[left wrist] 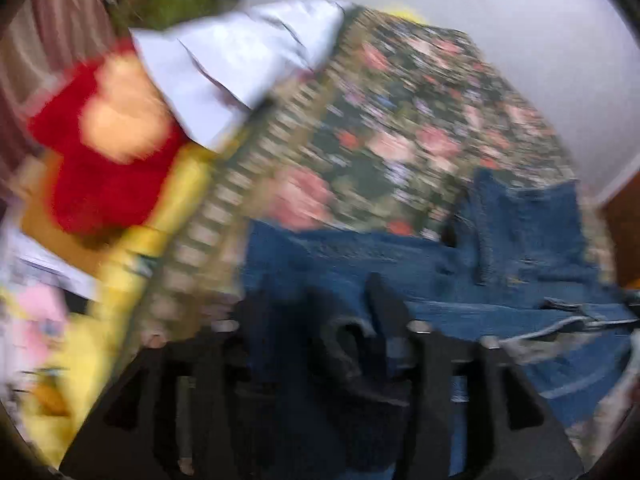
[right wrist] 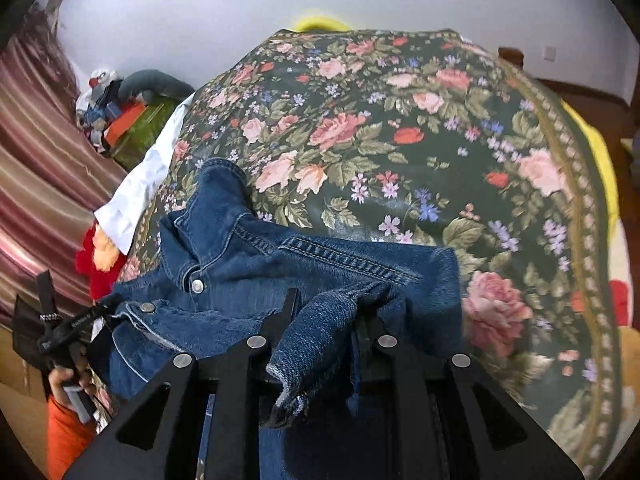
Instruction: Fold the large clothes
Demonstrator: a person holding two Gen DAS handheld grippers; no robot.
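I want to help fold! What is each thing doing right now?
Denim jacket: crumpled, unfolded, lying on the floral cover.
Floral cover: spread flat.
Right gripper: shut on a denim flap.
Left gripper: denim between its fingers; too blurred to call the grip.
White cloth: lying rumpled beside the cover.

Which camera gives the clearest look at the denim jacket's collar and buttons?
The right wrist view: it is sharp, showing the denim jacket with its collar and two metal buttons on the floral bedspread. The left wrist view is motion-blurred; there the jacket is only a blue shape, buttons indistinguishable.
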